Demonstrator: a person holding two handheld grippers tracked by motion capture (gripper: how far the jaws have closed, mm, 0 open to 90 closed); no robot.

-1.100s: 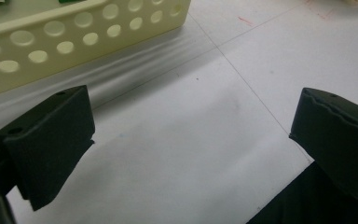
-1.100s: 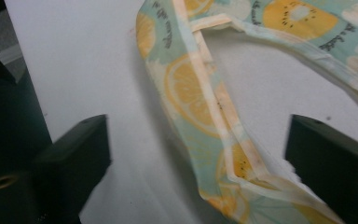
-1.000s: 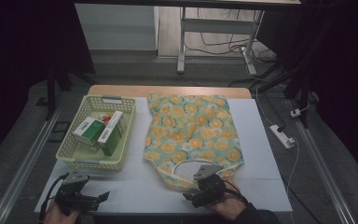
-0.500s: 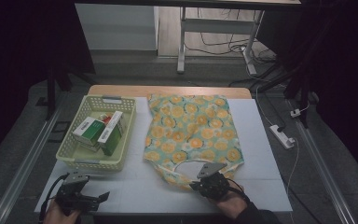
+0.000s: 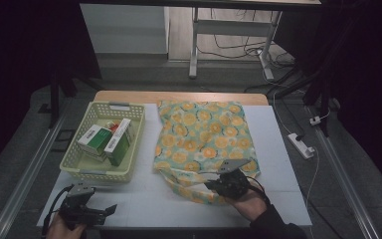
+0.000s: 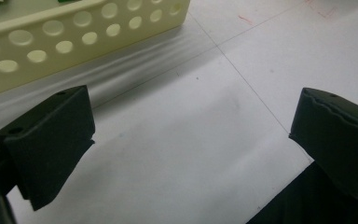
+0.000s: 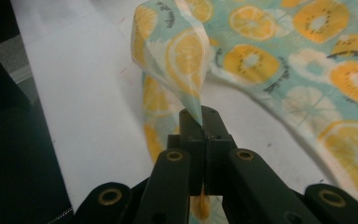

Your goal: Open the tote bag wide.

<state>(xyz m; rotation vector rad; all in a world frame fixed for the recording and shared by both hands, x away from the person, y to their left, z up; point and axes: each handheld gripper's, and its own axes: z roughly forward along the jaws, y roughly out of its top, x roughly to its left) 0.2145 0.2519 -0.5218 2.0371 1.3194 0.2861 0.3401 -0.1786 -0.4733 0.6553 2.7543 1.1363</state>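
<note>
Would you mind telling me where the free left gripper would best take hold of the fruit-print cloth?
Probably the cloth's near-left corner, approached from the near edge with the left gripper, whose jaws stand wide open. The right gripper is shut on the near hem, lifting a fold; the left corner lies flat beside the basket, with bare table around it.

One patterned cloth (image 5: 204, 134), one perforated basket (image 5: 79, 167), two boxes (image 5: 107, 142), two grippers (image 5: 87, 211).

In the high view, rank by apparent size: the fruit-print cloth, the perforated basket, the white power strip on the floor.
1. Fruit-print cloth, largest.
2. Perforated basket, clearly smaller.
3. White power strip, smallest; it lies lower than the tabletop, so it may look slightly undersized.
</note>
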